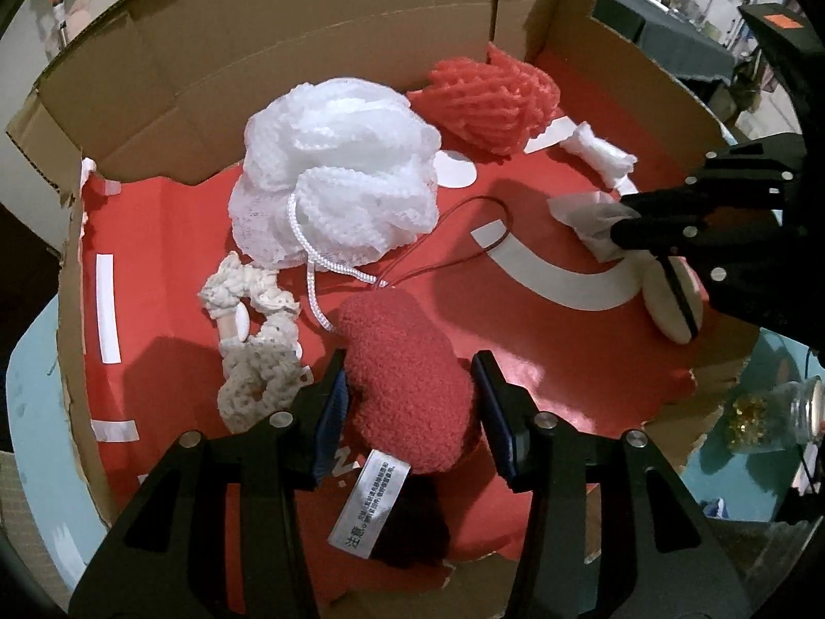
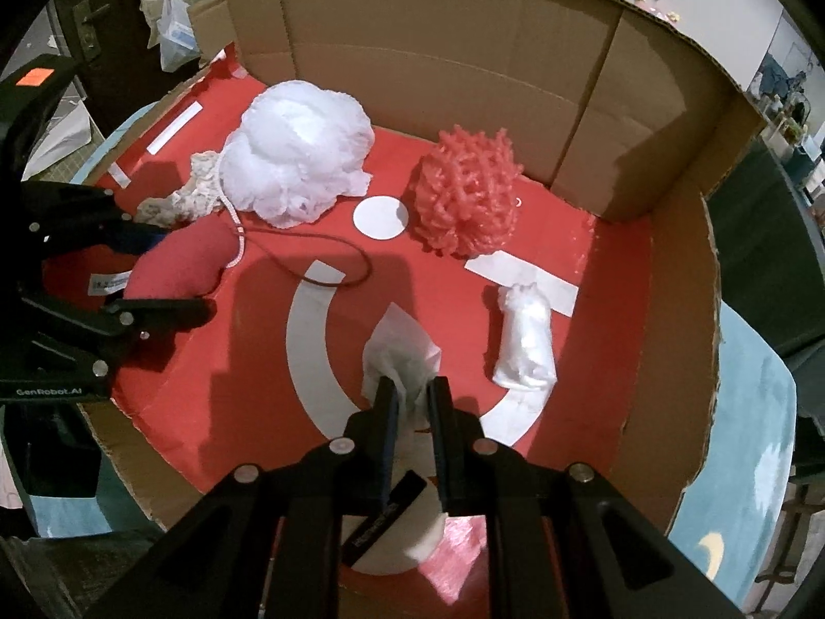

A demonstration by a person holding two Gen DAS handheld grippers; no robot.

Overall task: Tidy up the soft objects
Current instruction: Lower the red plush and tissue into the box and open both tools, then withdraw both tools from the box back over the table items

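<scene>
A red plush heart (image 1: 407,376) with a white label and thin loop cord lies on the red floor of an open cardboard box (image 1: 289,51). My left gripper (image 1: 410,387) is open with a finger on each side of the heart; it also shows in the right wrist view (image 2: 154,268). My right gripper (image 2: 412,397) is shut on a crumpled white tissue (image 2: 399,356), low over the box floor; the tissue also shows in the left wrist view (image 1: 588,216). A round cream puff (image 1: 670,304) with a black band lies under the right gripper.
In the box lie a white mesh bath pouf (image 1: 335,180), a red foam net sleeve (image 1: 490,98), a cream crochet scrunchie (image 1: 252,340) and a small white foam wrap (image 2: 526,345). Cardboard walls (image 2: 464,51) stand at the back and sides. A glass jar (image 1: 789,407) sits outside.
</scene>
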